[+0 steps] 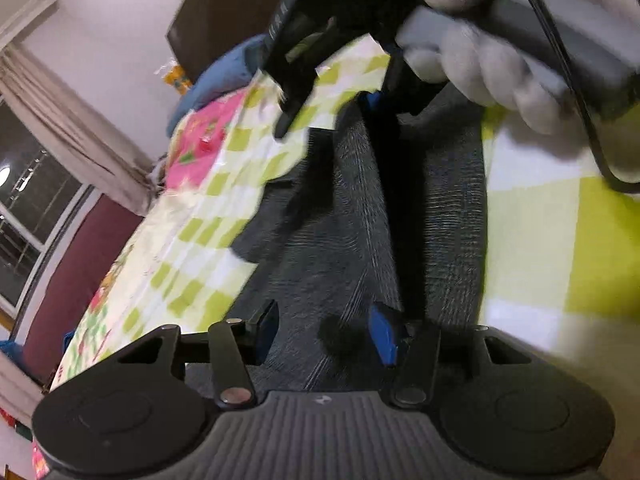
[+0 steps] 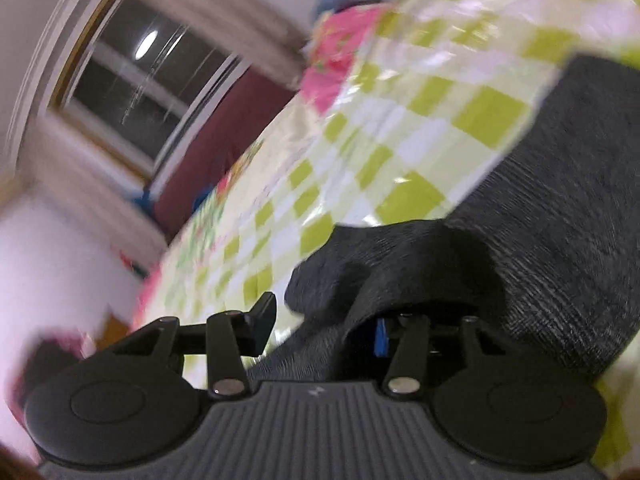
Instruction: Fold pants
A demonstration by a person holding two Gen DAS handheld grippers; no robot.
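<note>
We see dark grey ribbed fabric pants (image 1: pixel 360 208) lying on a green and white checked bedspread (image 1: pixel 540 240), running from near to far. Our left gripper (image 1: pixel 324 332) hovers over the near cloth, jaws wide apart, holding nothing. Our right gripper (image 2: pixel 320 320), held in a white-gloved hand (image 1: pixel 500 60), also stands open, with a bunched fold of the pants draped over its right finger. Both views are blurred. That loose fold may slip off if we close late.
</note>
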